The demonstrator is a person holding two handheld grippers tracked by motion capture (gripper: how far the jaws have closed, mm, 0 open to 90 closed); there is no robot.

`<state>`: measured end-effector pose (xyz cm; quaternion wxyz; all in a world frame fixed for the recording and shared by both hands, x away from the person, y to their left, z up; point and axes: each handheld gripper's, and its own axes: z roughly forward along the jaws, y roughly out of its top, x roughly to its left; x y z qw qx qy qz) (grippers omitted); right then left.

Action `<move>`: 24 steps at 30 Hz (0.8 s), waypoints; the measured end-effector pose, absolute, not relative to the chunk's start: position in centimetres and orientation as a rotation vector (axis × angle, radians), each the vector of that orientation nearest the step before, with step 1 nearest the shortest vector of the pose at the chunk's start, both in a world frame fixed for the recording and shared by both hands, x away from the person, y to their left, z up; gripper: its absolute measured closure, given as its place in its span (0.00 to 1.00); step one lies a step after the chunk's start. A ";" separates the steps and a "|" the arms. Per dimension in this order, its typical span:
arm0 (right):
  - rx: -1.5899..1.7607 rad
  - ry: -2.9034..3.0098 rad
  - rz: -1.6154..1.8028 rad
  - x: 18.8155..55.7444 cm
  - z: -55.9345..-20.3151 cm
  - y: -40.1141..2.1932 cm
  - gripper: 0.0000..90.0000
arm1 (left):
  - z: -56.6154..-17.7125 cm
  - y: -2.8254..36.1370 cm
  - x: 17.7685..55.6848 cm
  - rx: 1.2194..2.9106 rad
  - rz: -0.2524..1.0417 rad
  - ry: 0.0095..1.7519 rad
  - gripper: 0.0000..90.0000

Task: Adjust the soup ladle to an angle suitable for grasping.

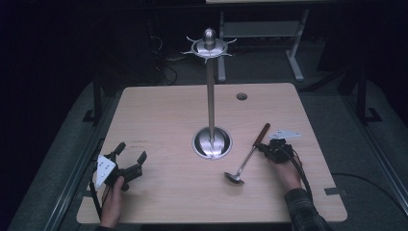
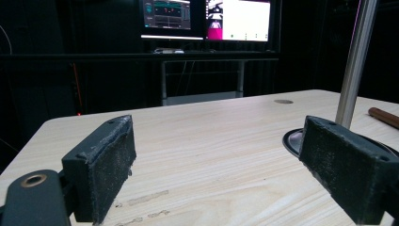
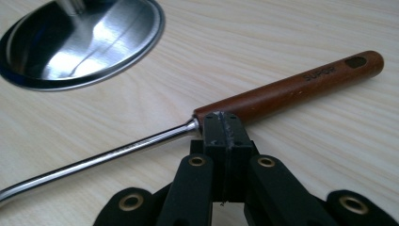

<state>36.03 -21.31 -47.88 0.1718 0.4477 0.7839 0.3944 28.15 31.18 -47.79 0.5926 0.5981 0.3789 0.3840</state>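
Now the ladle (image 1: 246,159) lies flat on the table (image 1: 168,115) beside the tall metal stand (image 1: 210,96), maybe waiting to be hung; the right gripper (image 3: 225,123) has its jaws pressed together, tips touching where handle meets rod, gripping nothing; the left gripper (image 1: 130,154) rests wide apart, empty.

A ladle (image 1: 248,156) lies flat on the table at lower right of the high view — steel bowl toward the bottom, reddish-brown wooden handle angled up-right — just right of a steel stand's round base (image 1: 212,143).
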 end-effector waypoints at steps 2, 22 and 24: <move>1.260 2.234 1.119 36.0 -47.9 -21.1 1.00 | -47.8 31.2 28.2 1.392 0.893 0.881 0.12; 1.189 2.562 1.014 33.6 -44.5 -15.5 1.00 | -47.8 31.2 28.1 1.389 0.891 0.884 0.12; 1.155 2.595 0.995 33.5 -44.6 -14.6 1.00 | -47.8 31.2 28.1 1.390 0.891 0.883 0.12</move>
